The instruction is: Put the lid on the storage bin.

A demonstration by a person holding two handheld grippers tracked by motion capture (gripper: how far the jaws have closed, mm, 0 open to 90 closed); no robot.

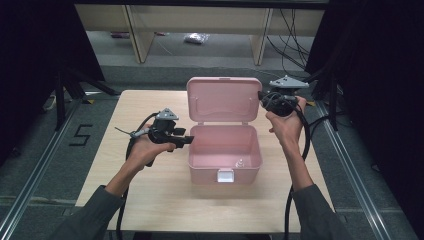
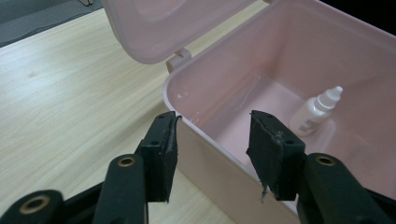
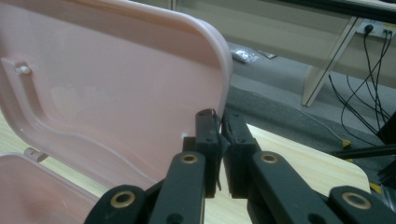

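Right tongs point(image 3: 220, 122) are clenched on the raised lid point(image 1: 224, 99) of the glossy pink plastic box point(image 1: 224, 161) to prop it up, while the left tongs point(image 2: 212, 140), spread wide, straddle its wall to steady it.

The box point(image 1: 225, 150) is pink all over, and its lid point(image 1: 224, 99) is the same pink. Its clasp point(image 1: 225, 175) is white. Inside lies a small white bottle point(image 2: 316, 109) with a white cap. The table point(image 1: 150, 200) is light wood with thin brown lines. Both grippers point(image 2: 212, 140) point(image 3: 219, 135) are black with little gold rings. The sleeves point(image 1: 85, 220) are grey.
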